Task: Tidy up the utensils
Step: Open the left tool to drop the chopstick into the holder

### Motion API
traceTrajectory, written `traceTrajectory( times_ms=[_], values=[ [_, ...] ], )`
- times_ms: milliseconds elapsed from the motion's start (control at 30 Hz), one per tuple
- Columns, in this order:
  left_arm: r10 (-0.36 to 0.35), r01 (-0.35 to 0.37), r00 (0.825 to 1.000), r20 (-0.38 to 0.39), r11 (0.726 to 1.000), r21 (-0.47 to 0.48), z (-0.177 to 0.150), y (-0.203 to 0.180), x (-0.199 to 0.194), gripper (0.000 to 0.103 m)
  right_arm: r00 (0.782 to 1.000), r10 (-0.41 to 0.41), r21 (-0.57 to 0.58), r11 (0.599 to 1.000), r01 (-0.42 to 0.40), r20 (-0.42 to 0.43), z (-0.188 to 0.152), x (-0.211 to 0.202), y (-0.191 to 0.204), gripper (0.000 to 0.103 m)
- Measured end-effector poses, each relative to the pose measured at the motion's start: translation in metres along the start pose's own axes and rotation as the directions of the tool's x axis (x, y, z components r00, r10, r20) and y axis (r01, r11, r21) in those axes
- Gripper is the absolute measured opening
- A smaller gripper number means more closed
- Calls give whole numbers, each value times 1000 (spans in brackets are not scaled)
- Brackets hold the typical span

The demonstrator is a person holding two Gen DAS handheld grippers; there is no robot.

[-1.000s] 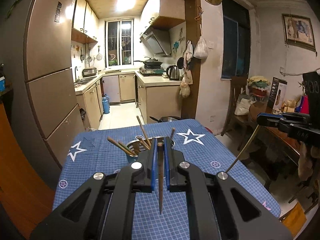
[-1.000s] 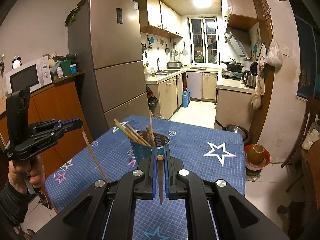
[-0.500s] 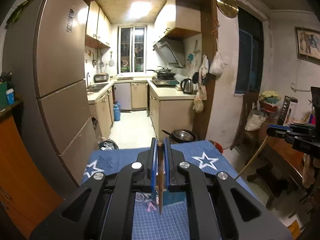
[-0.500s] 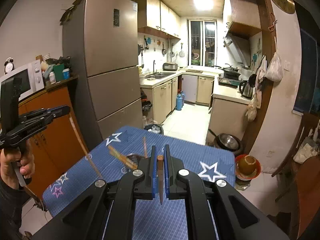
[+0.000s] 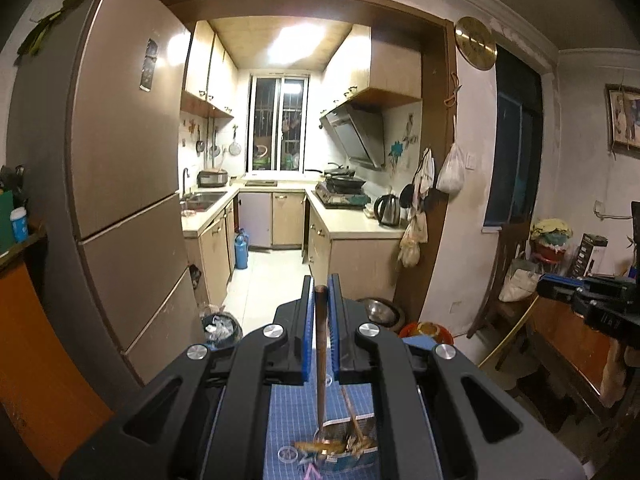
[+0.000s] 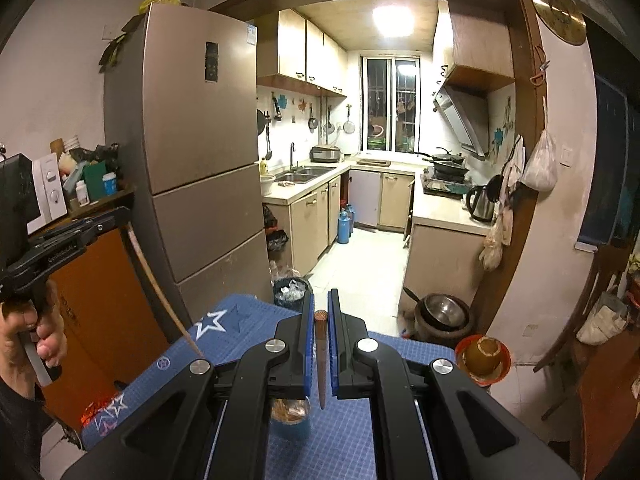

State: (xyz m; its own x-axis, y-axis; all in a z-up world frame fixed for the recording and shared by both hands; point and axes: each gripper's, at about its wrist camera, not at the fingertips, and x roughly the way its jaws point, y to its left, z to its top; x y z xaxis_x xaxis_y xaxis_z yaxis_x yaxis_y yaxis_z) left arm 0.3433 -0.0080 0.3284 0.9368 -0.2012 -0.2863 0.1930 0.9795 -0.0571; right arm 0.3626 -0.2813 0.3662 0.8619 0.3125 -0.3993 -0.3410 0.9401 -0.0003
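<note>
My left gripper (image 5: 321, 285) is shut on a dark brown chopstick (image 5: 320, 360) that hangs point-down over the mesh utensil holder (image 5: 348, 446). The holder stands on the blue checked tablecloth (image 5: 288, 408) with several chopsticks leaning in it. My right gripper (image 6: 320, 295) is shut on a second brown chopstick (image 6: 321, 360), high above the same holder (image 6: 290, 412), which its body partly hides. Each view also catches the other gripper at its edge: the right gripper (image 5: 544, 288) with its chopstick (image 5: 508, 336), and the left gripper (image 6: 120, 216) in a hand (image 6: 44, 328).
A tall fridge (image 6: 200, 140) stands left of the table and an orange wooden cabinet (image 6: 100, 312) is nearer. On the floor beyond the table sit a bin (image 6: 292, 292), a metal pot (image 6: 444, 312) and a red bowl (image 6: 482, 356). A wooden chair (image 5: 508, 280) stands at right.
Both grippers have risen well above the table, each keeping its chopstick. The holder and cloth have slid to the bottom of both views, and the kitchen doorway fills more of each picture.
</note>
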Motion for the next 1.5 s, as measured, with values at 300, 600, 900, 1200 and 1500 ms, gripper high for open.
traceTrajectory(
  times_ms=[300, 600, 900, 1200, 1500],
  values=[
    [-49, 50, 999, -13, 999, 16, -24, -13, 52, 5, 998, 52, 4, 999, -52, -21, -10, 49, 8, 7],
    [-75, 76, 991, -107, 997, 9, -83, -6, 106, 5, 993, 103, 34, 994, -101, -61, -48, 102, 18, 8],
    [-87, 89, 979, -182, 996, 3, -129, -2, 132, 5, 986, 101, 9, 995, -101, -132, -92, 146, 33, 8],
    [-93, 94, 976, -198, 996, -4, -140, 1, 138, 5, 984, 98, 7, 995, -98, -147, -102, 154, 38, 8],
    [-93, 94, 975, -201, 996, -5, -142, 0, 134, 6, 984, 100, 9, 995, -99, -149, -107, 157, 37, 11]
  ],
)
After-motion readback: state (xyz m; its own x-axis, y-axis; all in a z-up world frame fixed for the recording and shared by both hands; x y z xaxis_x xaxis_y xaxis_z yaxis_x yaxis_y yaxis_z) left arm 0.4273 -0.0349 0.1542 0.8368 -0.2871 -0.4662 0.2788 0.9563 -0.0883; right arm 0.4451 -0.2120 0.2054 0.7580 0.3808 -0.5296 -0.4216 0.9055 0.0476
